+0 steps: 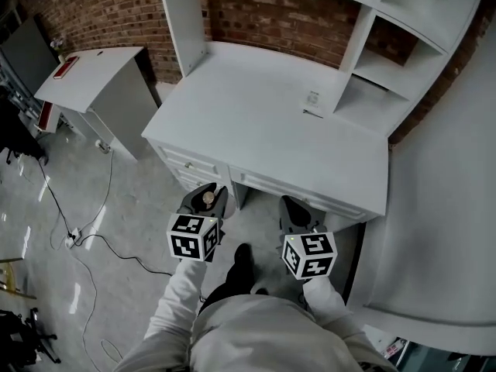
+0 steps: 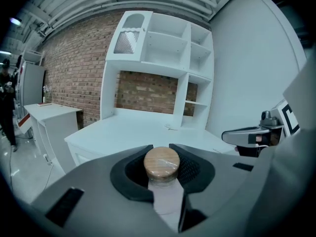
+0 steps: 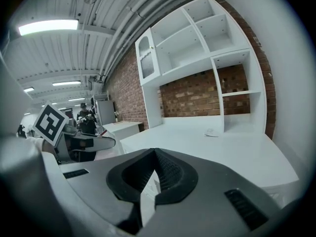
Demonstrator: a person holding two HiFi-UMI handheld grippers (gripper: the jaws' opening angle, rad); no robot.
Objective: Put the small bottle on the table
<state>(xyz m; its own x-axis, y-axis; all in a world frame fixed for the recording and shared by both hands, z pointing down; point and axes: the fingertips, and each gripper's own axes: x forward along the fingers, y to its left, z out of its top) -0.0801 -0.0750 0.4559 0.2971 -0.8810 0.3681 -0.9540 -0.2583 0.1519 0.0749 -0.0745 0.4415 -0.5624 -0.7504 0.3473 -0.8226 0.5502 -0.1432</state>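
the left gripper (image 1: 208, 194) is clamped on the small bottle (image 2: 161, 163), jaws on either side of its neck just under the wooden cap (image 1: 208, 199), and the bottle stands upright between them. the right gripper (image 3: 154, 153) has its jaws closed together with nothing in them. both hang in front of the white table (image 1: 256, 107), short of its front edge and over the floor, so the bottle is not yet above the top.

the step in hand looks like the carry to the table. to do it well, bring the bottle forward level, cap up, and lower it over the wide bare part of the top, well apart from the 1 slip of paper (image 1: 312, 99) near the shelves. set the base flat on the surface before easing the jaws apart (a grip this high on the neck may let it tip if released early). the right gripper only needs to be clear of the path.
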